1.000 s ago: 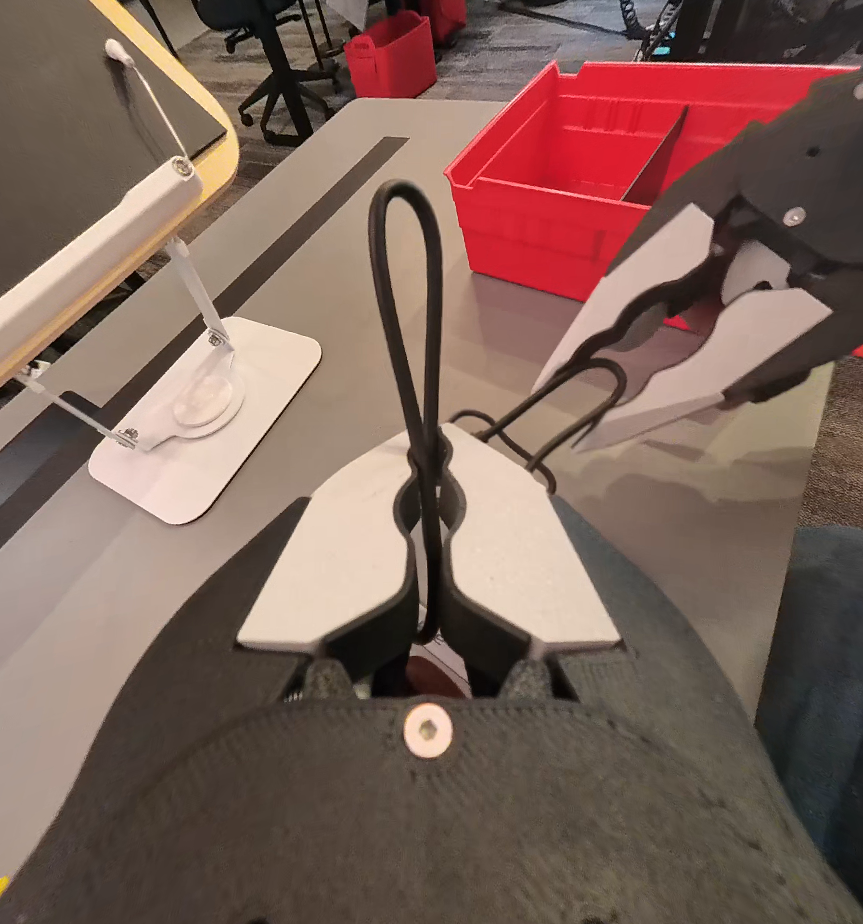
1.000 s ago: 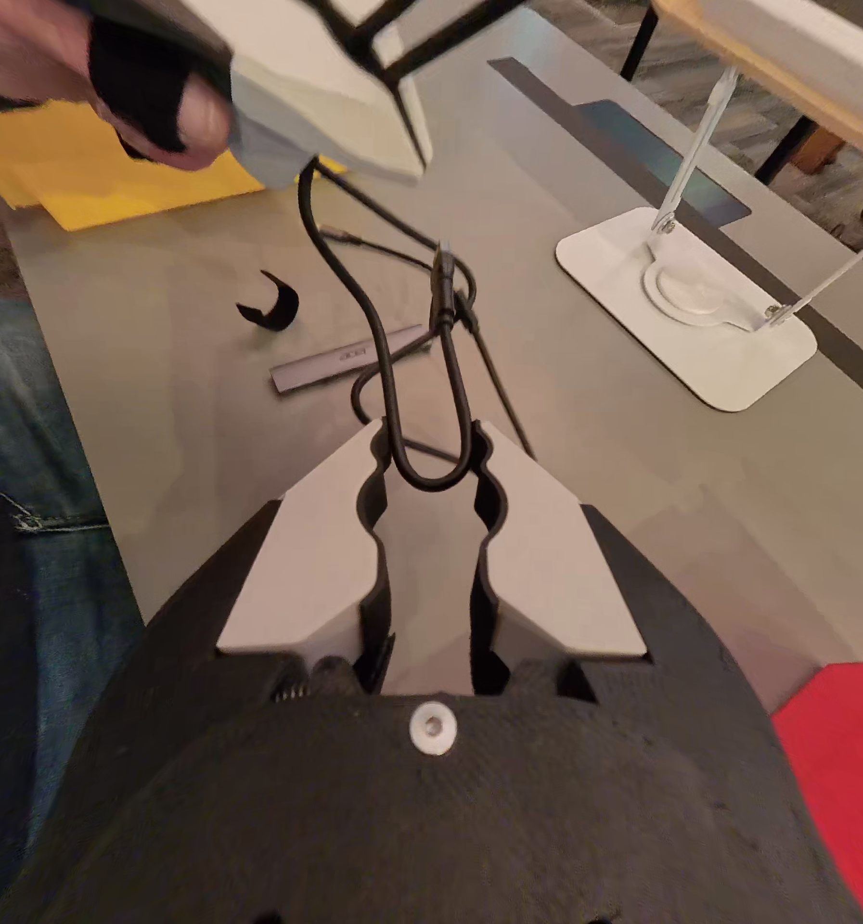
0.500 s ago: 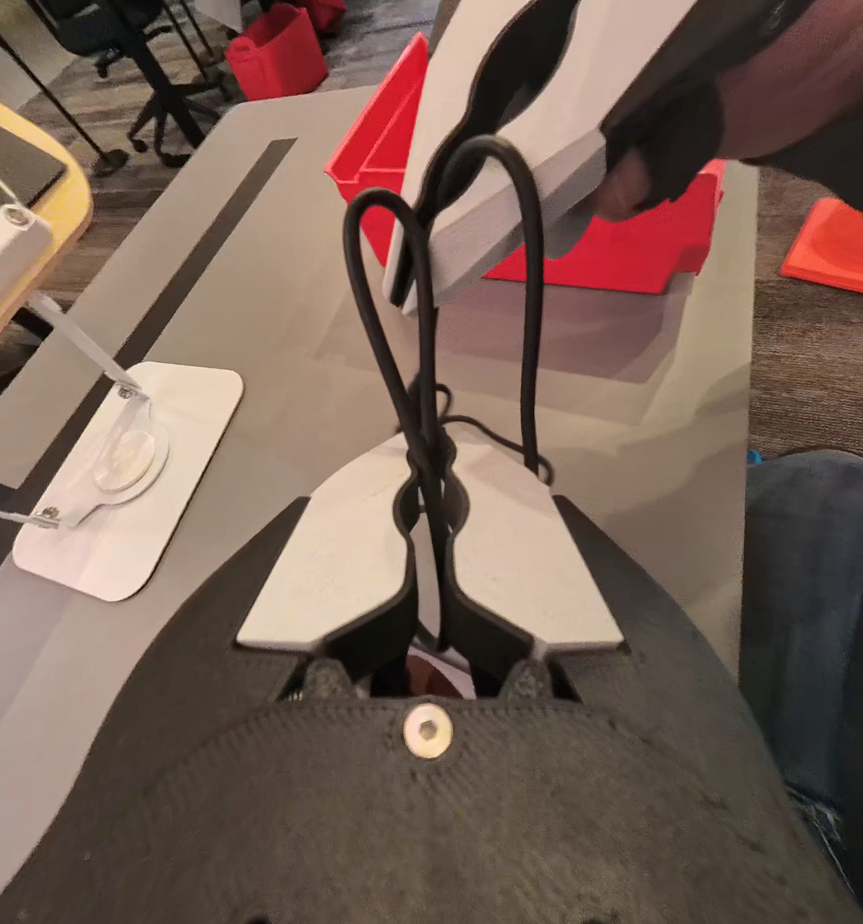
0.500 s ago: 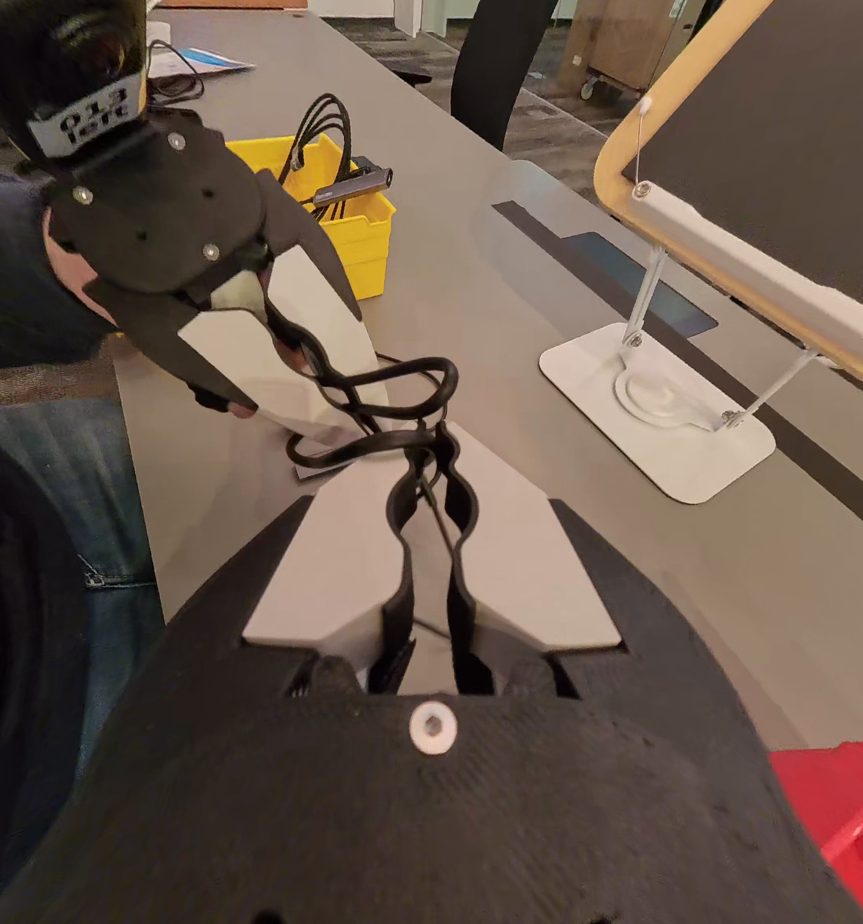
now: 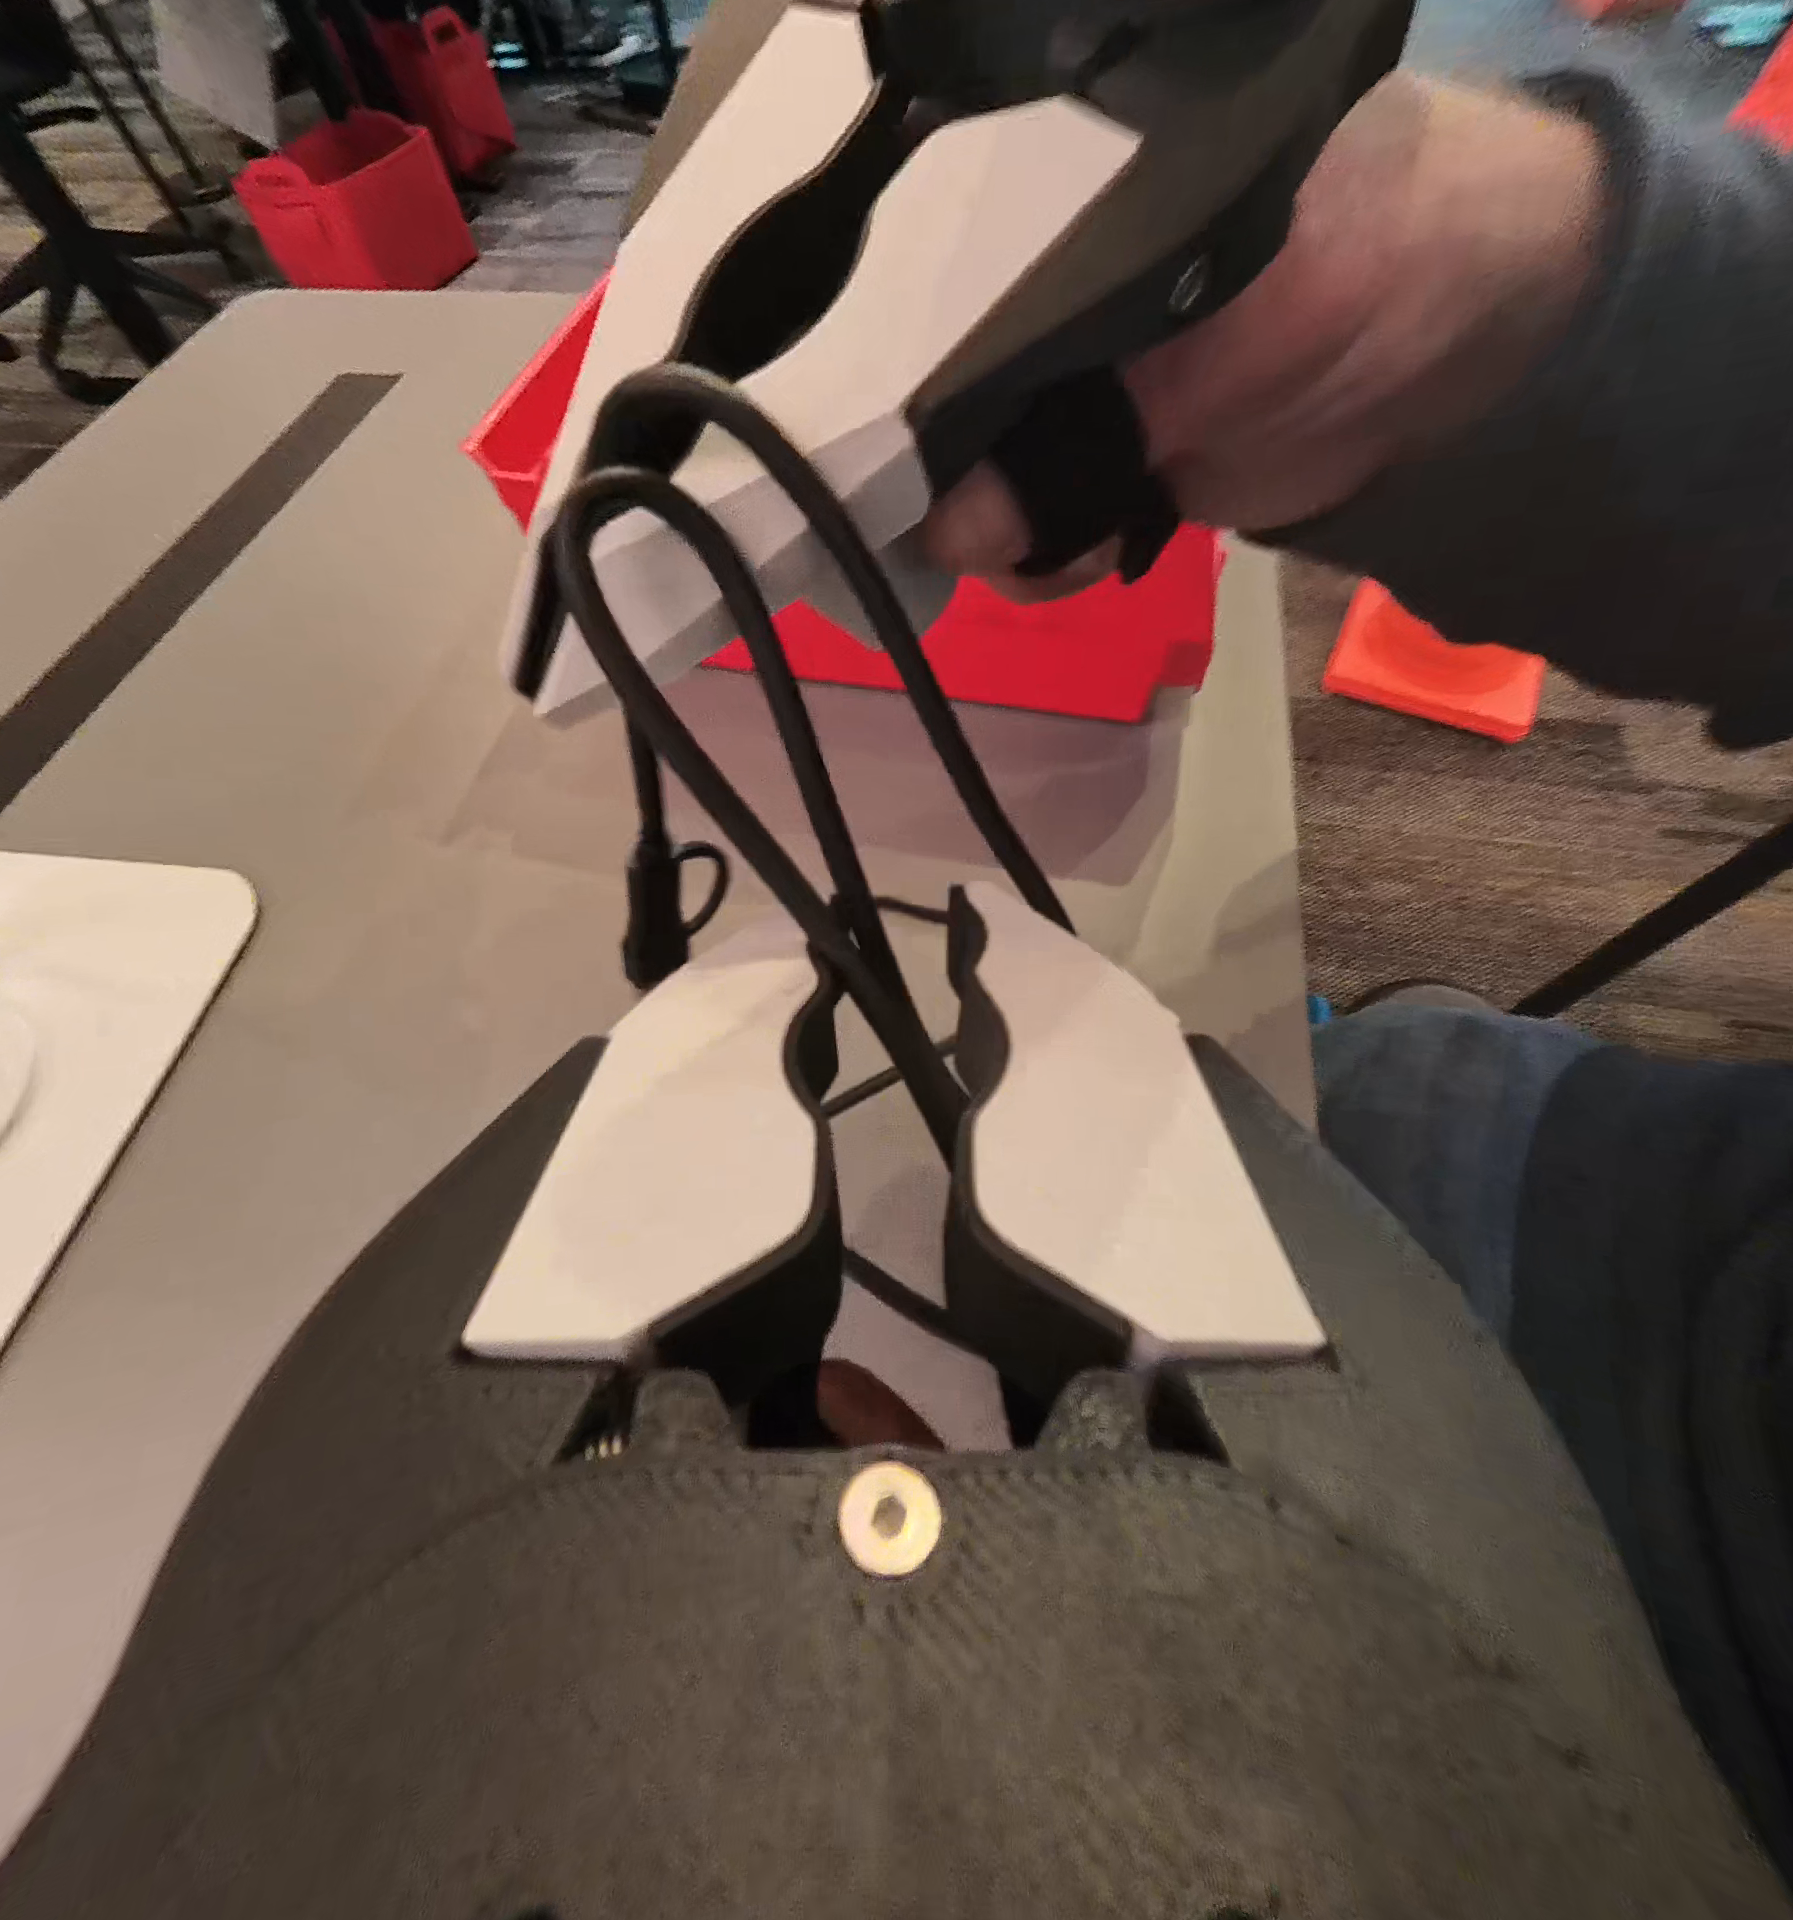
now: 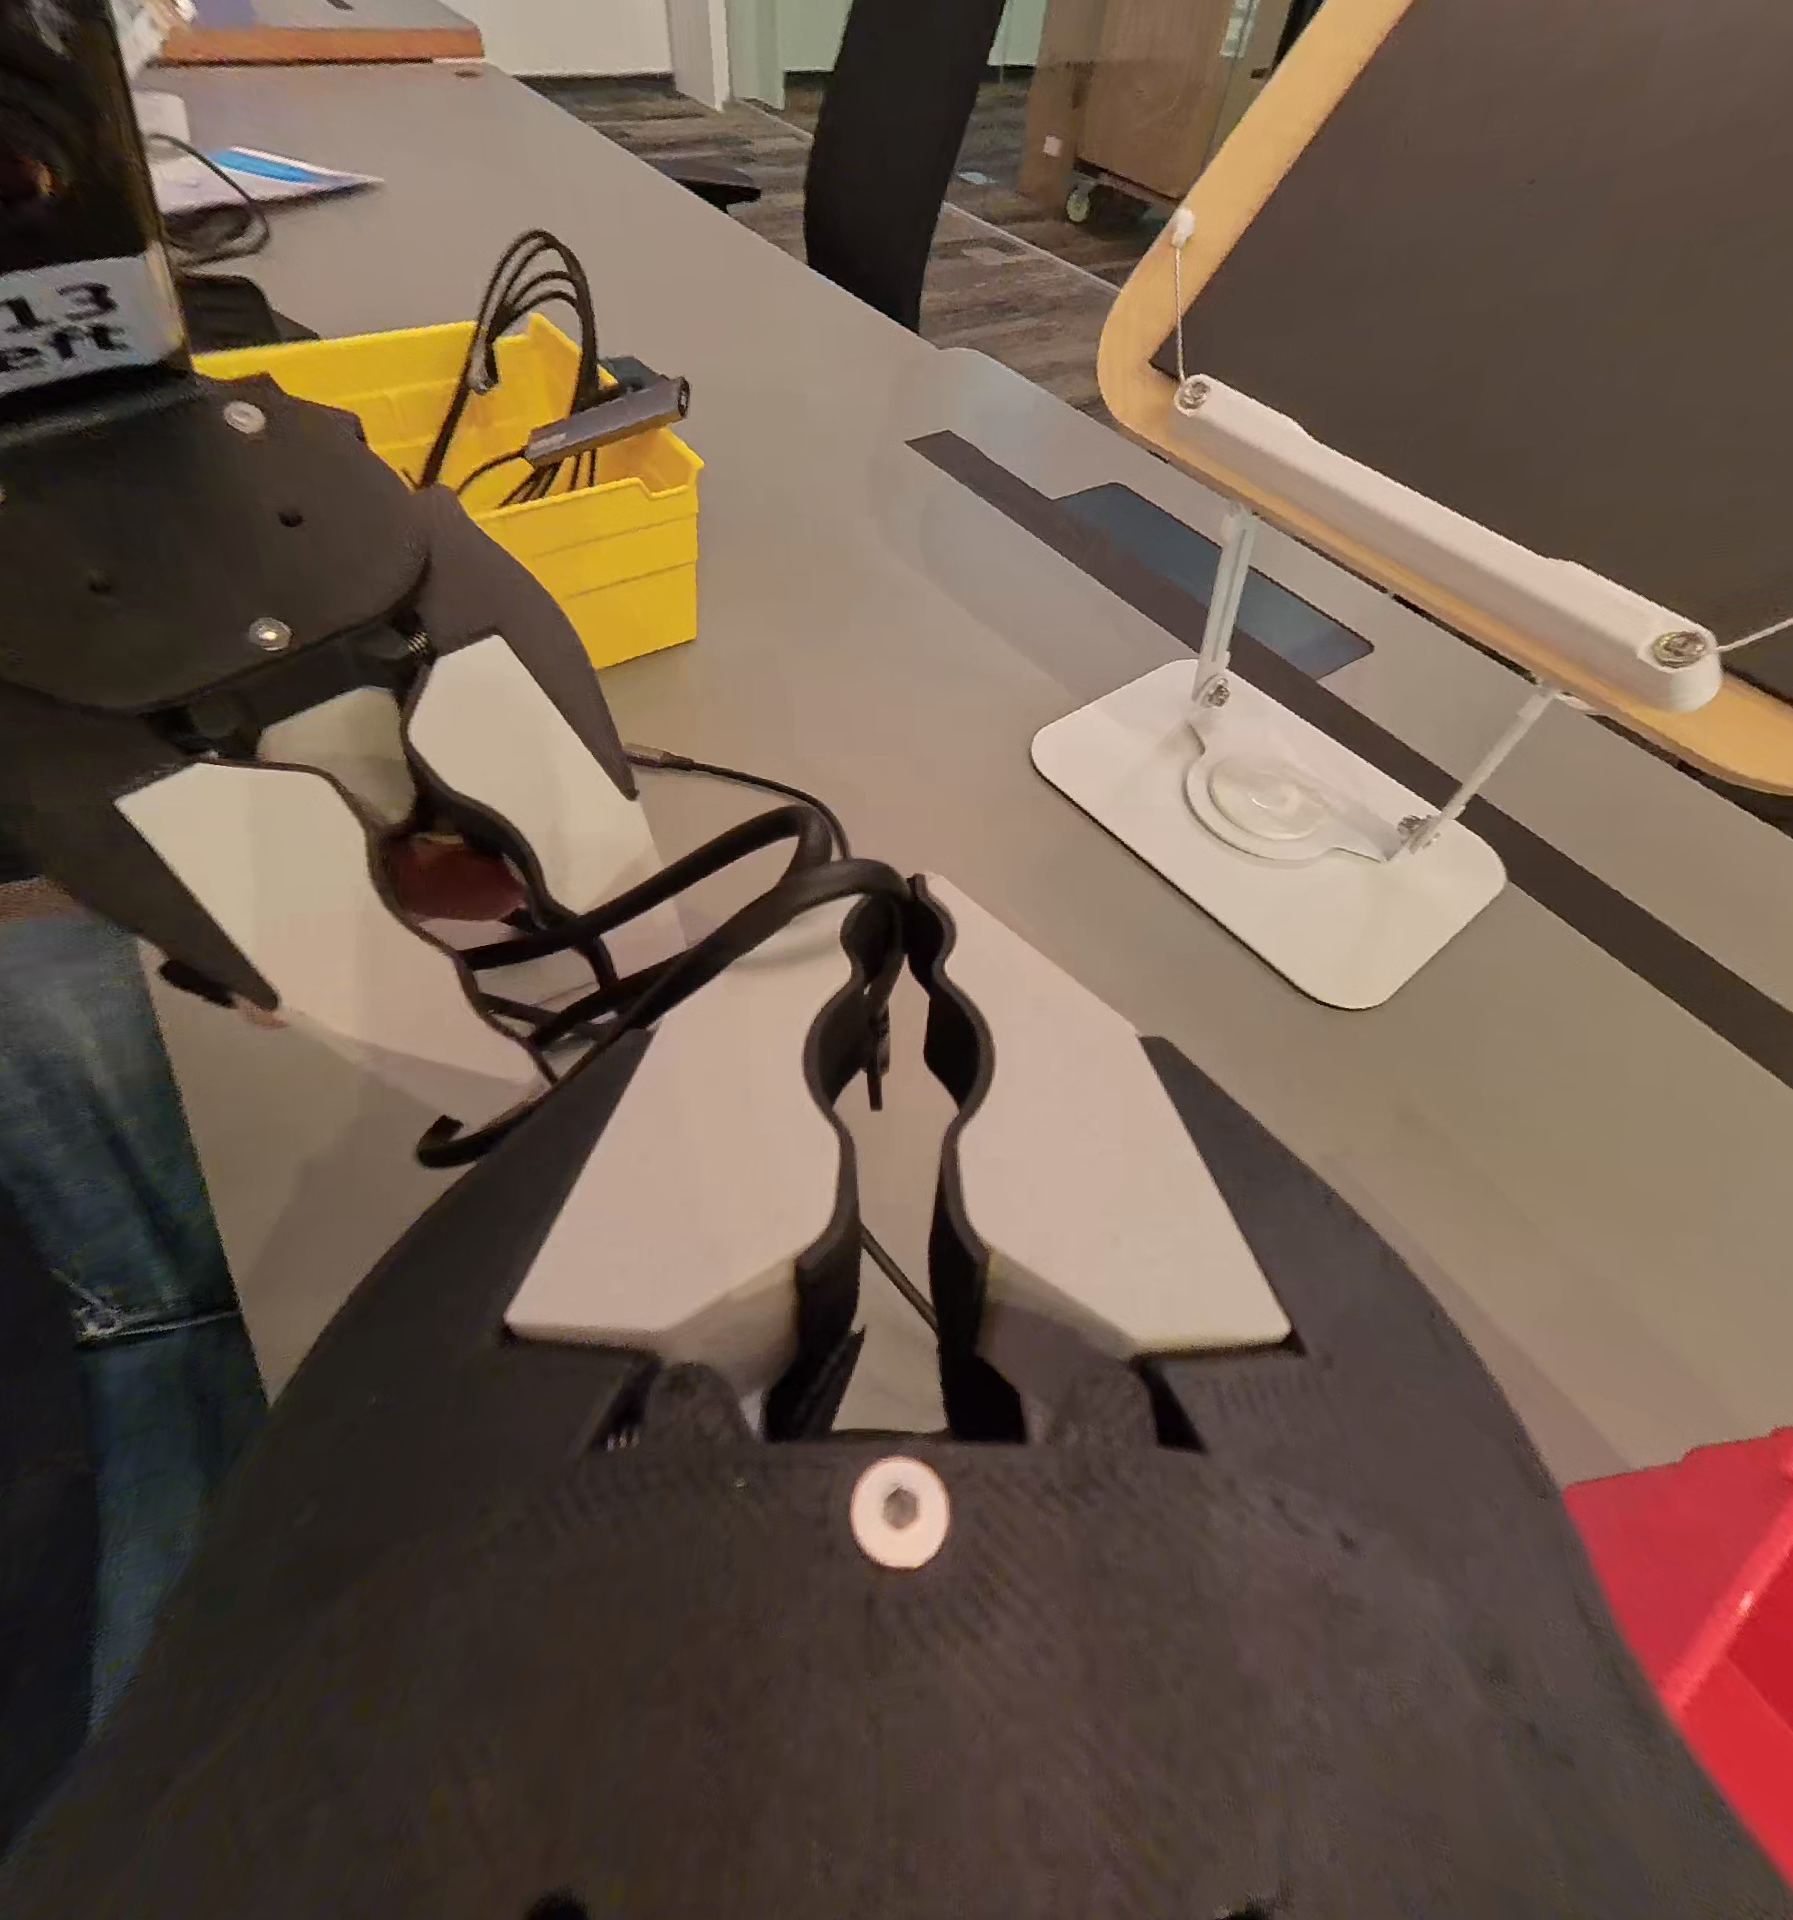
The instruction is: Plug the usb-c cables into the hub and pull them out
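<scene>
right claw (image 6: 907, 914) | pinching black cable (image 6: 736, 935) (looped) | left claw (image 5: 897, 977) parted

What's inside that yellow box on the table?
The yellow bin holds a bundle of black cables looping above its rim, and a slim grey hub propped across them. Its walls hide whatever lies at the bottom.

We note a plain grey worktop (image 6: 871, 665) with one dark stripe. Cables (image 5: 767, 727) are black. Each hand-held gripper (image 5: 897, 1039) has a black body and white finger (image 5: 1110, 1153) faces. Bins: one yellow (image 6: 601, 540), one red (image 5: 975, 644). The stand base (image 6: 1287, 831) is white.
</scene>
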Available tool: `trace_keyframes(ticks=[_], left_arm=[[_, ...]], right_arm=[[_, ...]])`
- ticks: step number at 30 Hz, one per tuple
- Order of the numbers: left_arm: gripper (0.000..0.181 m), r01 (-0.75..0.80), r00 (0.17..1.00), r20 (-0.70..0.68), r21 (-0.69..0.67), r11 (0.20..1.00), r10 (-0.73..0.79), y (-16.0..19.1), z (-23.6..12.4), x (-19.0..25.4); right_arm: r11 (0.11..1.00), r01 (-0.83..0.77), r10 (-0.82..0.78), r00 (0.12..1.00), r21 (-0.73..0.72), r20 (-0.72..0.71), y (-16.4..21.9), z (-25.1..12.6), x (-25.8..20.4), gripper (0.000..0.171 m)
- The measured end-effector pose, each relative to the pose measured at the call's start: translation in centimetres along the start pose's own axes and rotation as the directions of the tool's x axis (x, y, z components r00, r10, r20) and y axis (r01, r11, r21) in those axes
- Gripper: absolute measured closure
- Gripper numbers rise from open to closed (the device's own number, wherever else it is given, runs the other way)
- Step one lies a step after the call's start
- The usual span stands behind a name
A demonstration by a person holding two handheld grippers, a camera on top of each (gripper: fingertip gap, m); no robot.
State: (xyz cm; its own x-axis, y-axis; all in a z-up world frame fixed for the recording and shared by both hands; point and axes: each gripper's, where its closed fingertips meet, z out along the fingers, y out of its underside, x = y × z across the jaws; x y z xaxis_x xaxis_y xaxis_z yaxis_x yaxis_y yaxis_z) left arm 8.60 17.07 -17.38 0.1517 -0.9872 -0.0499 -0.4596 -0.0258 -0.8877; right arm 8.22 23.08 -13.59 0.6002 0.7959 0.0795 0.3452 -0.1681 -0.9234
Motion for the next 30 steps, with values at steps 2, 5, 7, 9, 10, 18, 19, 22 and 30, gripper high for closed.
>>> trace_keyframes(ticks=[2, 5, 7, 9, 10, 18, 19, 22, 30], left_arm=[[0.162, 0.032, 0.999, -0.021, 0.03, 0.999, -0.031, -0.4, 0.2, 0.2], [0.144, 0.042, 0.999, -0.026, 0.02, 0.999, -0.042, -0.4, 0.7, 0.4], [0.134, 0.03, 0.999, -0.012, -0.001, 1.0, -0.03, -0.3, 1.1, 0.4], [0.128, 0.031, 1.0, 0.0, -0.008, 0.999, -0.031, -0.5, 1.5, 0.6], [0.127, 0.034, 0.999, 0.0, -0.009, 0.999, -0.034, -0.6, 1.7, 0.7], [0.111, 0.258, 0.947, -0.226, 0.112, 0.96, -0.228, -2.1, 0.7, 1.9], [0.11, 0.286, 0.934, -0.256, 0.121, 0.95, -0.249, -2.2, 0.5, 1.9], [0.106, 0.375, 0.887, -0.347, 0.156, 0.914, -0.304, -2.6, -0.2, 1.9], [0.108, 0.31, 0.932, -0.218, 0.069, 0.948, -0.289, -0.8, 1.7, 0.9]], right_arm=[[1.0, 0.006, -0.006, 0.999, -0.001, -0.031, 0.0, 0.2, 0.3, 0.171], [1.0, -0.016, 0.016, 0.999, 0.007, -0.051, -0.1, 0.6, 0.4, 0.171], [1.0, -0.023, 0.023, 0.997, 0.01, -0.076, -0.1, 0.8, 0.6, 0.171], [1.0, -0.022, 0.024, 0.994, 0.021, -0.11, -0.3, 0.9, 0.9, 0.171], [1.0, -0.012, 0.014, 0.992, 0.019, -0.125, -0.3, 0.9, 1.0, 0.171], [0.999, 0.045, -0.043, 0.985, 0.01, -0.166, -0.1, 0.7, 1.3, 0.171], [0.999, 0.053, -0.051, 0.985, 0.01, -0.167, 0.0, 0.7, 1.3, 0.171], [0.995, 0.1, -0.101, 0.978, -0.013, -0.182, 0.6, 0.8, 1.3, 0.171], [0.998, 0.066, -0.069, 0.982, -0.02, -0.178, 1.3, 1.4, 0.7, 0.171]])
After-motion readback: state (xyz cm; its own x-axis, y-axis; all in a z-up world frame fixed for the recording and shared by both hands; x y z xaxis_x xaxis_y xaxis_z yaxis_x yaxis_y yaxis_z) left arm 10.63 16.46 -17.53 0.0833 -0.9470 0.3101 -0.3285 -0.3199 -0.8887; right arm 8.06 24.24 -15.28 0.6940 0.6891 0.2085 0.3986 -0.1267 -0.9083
